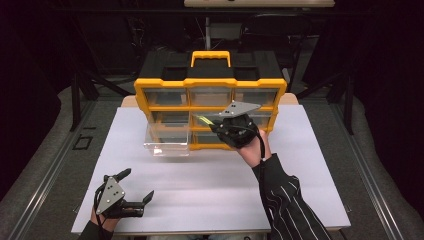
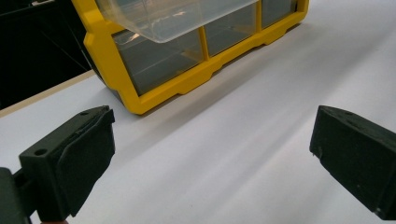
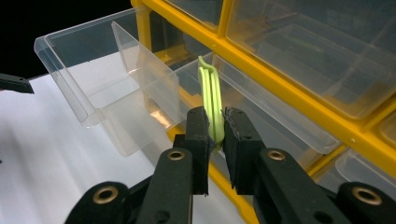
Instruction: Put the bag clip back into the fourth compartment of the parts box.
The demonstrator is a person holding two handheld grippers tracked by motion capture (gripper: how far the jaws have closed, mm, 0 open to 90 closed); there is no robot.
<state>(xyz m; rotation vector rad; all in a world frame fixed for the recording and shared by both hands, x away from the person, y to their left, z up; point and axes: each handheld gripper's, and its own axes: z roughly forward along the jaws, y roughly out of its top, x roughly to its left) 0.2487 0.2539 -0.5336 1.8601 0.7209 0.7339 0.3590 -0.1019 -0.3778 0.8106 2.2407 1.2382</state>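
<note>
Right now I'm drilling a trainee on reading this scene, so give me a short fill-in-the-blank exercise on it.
1. The right gripper is shut on a thin ____ strip.
2. The frame of the drawer cabinet is ____.
3. The pulled-out drawer is made of clear ____.
4. The jaws of the left gripper stand ____.

Missing words: green; yellow; plastic; open

Room dark, walls lost in black at upper left and upper right of the frame. White tabletop (image 1: pixel 310 165) fills the centre, brightly lit from above; pale wooden edge shows at its far corners. Grey carpeted floor (image 1: pixel 45 165) to left and right. Black metal stand legs (image 1: pixel 76 100) at left and right. Pale light strip (image 1: pixel 259 3) at top centre.
</note>
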